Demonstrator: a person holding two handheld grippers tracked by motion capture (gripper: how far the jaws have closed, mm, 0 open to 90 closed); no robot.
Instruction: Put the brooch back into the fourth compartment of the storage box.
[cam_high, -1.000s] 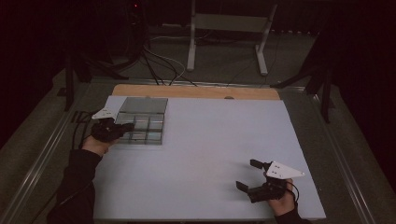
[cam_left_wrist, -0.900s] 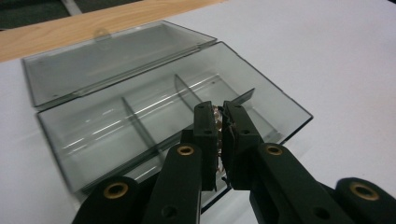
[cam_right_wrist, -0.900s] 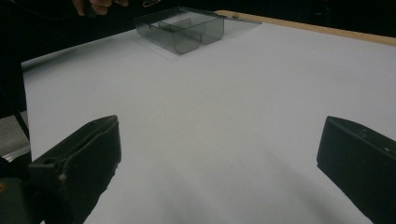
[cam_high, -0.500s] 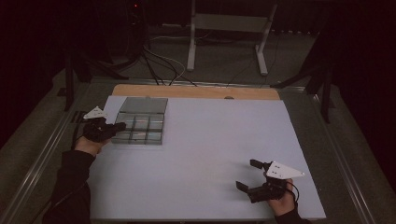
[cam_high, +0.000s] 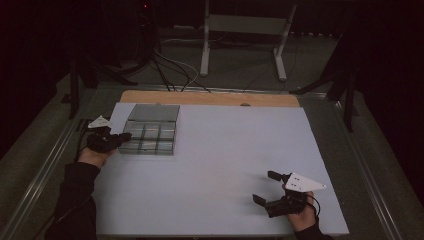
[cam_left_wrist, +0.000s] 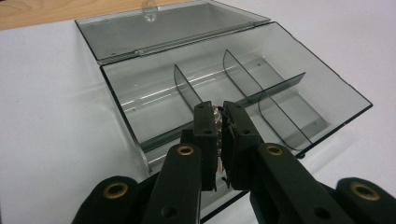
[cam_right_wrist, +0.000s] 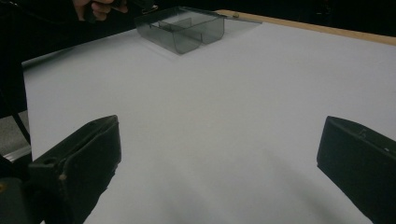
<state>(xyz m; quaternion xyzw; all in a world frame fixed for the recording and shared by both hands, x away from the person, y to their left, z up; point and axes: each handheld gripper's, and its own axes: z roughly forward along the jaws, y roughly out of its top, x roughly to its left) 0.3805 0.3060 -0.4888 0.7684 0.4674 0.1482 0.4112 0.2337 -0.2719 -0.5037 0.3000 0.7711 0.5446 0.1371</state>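
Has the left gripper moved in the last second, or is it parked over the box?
Yes. The left gripper has drawn back from over the compartment box toward the table's left edge, and is now at the box's left side.

A smoky grey, see-through tint is seen on the compartment box (cam_left_wrist: 224, 88) at the far left. The desk (cam_high: 225, 165) is covered in pale white (a tan wooden strip (cam_high: 210, 98) is shown along the far edge). Black fingers (cam_left_wrist: 205, 135) with brass-coloured rivets are seen.

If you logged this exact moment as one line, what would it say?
left gripper: shut on small shiny item, at smoky clear plastic divided box, lid open | right gripper: open, over white table
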